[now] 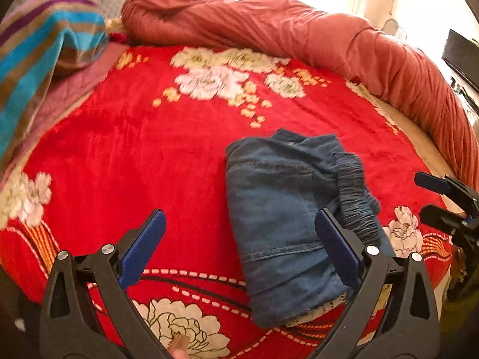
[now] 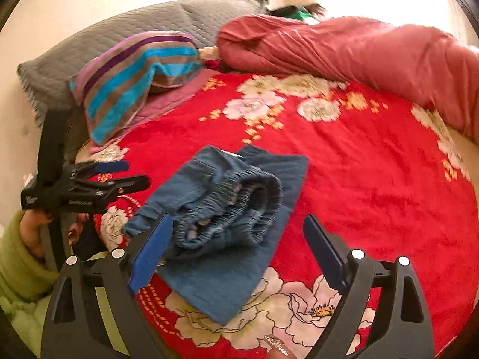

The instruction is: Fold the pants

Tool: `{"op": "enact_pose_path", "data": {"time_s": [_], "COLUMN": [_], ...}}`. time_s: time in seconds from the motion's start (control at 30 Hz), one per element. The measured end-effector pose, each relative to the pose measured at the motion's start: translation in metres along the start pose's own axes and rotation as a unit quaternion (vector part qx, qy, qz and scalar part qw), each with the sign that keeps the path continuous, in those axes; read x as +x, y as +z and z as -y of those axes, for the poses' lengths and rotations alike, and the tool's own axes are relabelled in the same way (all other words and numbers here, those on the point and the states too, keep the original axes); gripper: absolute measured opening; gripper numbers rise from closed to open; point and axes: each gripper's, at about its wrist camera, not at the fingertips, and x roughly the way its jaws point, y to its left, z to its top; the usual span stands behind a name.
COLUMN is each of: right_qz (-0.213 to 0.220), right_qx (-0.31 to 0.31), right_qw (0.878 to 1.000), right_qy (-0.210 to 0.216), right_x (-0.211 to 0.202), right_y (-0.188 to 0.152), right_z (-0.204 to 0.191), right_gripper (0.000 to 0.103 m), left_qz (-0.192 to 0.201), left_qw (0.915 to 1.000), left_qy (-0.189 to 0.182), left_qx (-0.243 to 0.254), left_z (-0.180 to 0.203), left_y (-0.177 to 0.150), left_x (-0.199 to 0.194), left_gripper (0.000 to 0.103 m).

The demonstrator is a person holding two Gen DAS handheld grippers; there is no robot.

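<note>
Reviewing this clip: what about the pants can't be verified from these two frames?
- Pants near edge: covered by the left gripper frame in the left wrist view.
- Pant legs: tucked under the folded bundle in both views, so layer count is unknown.
- Waistband lining print: too blurred to identify in the right wrist view.

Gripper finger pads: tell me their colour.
Blue pads on black frames, clearest in the left wrist view.

pants (image 1: 278,209) | blue denim, elastic waistband on top | folded into compact bundle | lying on red floral blanket
</note>
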Motion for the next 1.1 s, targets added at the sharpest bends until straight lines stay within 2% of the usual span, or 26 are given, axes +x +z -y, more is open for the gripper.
{"op": "enact_pose_path", "data": {"time_s": [0.17,0.23,0.3,0.43,0.5,0.67,0.73,0.97,1.03,1.07,1.1], "right_qz": [-0.023,-0.037,-0.050,-0.068,-0.077,-0.098,-0.103,-0.107,-0.104,-0.104,-0.102], "right_qx": [0.049,0.065,0.075,0.090,0.087,0.088,0.088,0.084,0.077,0.072,0.068], "right_qw": [0.998,0.997,0.996,0.994,0.993,0.991,0.991,0.990,0.991,0.991,0.991], "right_qy": [-0.011,-0.018,-0.019,-0.003,-0.001,0.012,0.020,0.037,0.040,0.041,0.048], "right_x": [0.019,0.030,0.040,0.057,0.066,0.084,0.090,0.104,0.107,0.107,0.107], "right_y": [-0.002,-0.002,-0.003,-0.002,-0.002,-0.003,-0.003,-0.001,-0.001,0.000,0.000], "right_z": [0.020,0.029,0.034,0.040,0.040,0.043,0.043,0.043,0.041,0.040,0.038], "right_gripper": [0.088,0.084,0.075,0.073,0.064,0.057,0.057,0.060,0.059,0.054,0.042], "left_qz": [-0.021,-0.031,-0.038,-0.048,-0.051,-0.060,-0.061,-0.069,-0.071,-0.070,-0.070], "left_qw": [0.9994,0.9987,0.9980,0.9971,0.9969,0.9968,0.9967,0.9958,0.9954,0.9952,0.9949], "left_qy": [-0.011,-0.020,-0.027,-0.035,-0.036,-0.041,-0.044,-0.054,-0.061,-0.065,-0.069], "left_qx": [-0.026,-0.037,-0.044,-0.048,-0.048,-0.034,-0.032,-0.024,-0.023,-0.021,-0.022], "left_z": [-0.011,-0.014,-0.015,-0.013,-0.012,-0.003,-0.001,0.007,0.009,0.011,0.013], "left_y": [-0.005,-0.007,-0.009,-0.008,-0.007,-0.006,-0.006,-0.004,-0.002,-0.001,-0.001], "left_x": [0.016,0.022,0.027,0.037,0.041,0.051,0.054,0.063,0.065,0.066,0.066], "left_gripper": [0.093,0.093,0.093,0.093,0.093,0.092,0.085,0.072,0.061,0.059,0.055]}}
